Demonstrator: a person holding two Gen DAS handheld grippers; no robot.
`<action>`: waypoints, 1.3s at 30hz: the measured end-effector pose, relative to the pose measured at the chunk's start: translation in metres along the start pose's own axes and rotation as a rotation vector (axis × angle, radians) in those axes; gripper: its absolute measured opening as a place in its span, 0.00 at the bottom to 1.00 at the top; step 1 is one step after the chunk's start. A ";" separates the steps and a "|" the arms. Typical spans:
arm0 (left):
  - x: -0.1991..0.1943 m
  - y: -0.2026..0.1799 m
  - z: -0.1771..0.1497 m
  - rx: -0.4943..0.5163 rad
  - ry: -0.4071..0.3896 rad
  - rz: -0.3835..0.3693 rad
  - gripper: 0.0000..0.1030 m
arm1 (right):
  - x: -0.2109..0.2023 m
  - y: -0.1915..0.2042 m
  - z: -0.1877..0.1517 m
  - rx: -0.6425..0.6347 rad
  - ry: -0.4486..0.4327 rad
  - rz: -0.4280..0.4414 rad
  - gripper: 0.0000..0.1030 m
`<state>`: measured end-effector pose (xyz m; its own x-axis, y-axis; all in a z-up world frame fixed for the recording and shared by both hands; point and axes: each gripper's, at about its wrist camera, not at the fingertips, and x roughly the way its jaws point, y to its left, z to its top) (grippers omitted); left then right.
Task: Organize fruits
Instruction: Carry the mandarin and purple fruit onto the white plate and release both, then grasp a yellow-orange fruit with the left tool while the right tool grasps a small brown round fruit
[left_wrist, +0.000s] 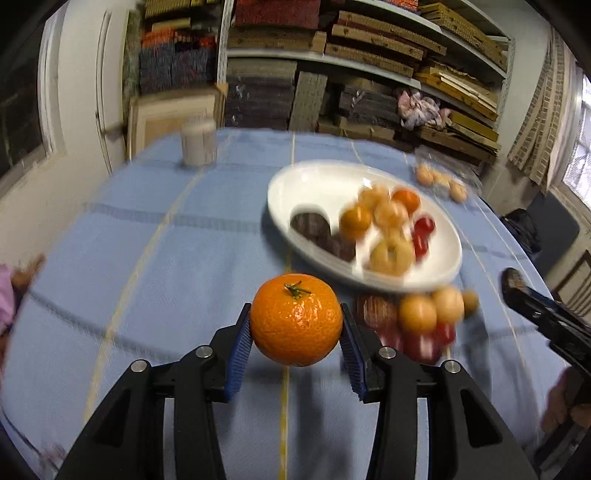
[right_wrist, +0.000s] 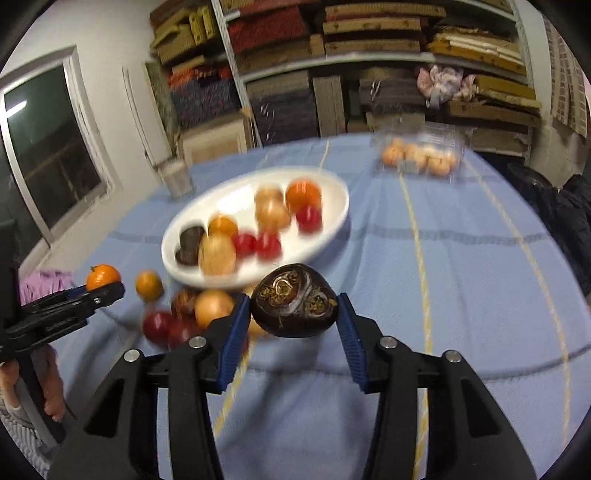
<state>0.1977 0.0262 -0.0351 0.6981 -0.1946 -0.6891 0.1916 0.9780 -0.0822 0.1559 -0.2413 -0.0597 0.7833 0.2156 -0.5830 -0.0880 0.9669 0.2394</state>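
Orange mandarin (left_wrist: 296, 319) is clamped in my left gripper (left_wrist: 296, 325), dark water chestnut (right_wrist: 294, 301) in my right gripper (right_wrist: 294, 314); I should carry both level to the white plate (left_wrist: 441, 236) ahead and release low.

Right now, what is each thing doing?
Left hand-held gripper: shut on the orange, lifted off the cloth.
Right hand-held gripper: shut on the dark fruit, lifted too.
White plate: partly filled with fruit.
Loose fruit pile: lying beside the plate.
Clear box: holding fruit.
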 end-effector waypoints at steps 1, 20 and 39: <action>0.002 -0.003 0.014 0.010 -0.015 0.011 0.44 | -0.002 0.001 0.011 -0.002 -0.017 -0.004 0.45; 0.144 -0.008 0.112 -0.033 0.088 -0.003 0.56 | 0.112 0.007 0.076 -0.026 0.070 0.045 0.52; 0.014 0.037 -0.001 -0.068 -0.076 0.185 0.91 | 0.011 -0.039 0.015 0.238 -0.161 -0.005 0.91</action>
<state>0.2140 0.0593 -0.0486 0.7673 -0.0134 -0.6412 0.0099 0.9999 -0.0090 0.1771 -0.2788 -0.0640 0.8728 0.1678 -0.4583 0.0485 0.9045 0.4236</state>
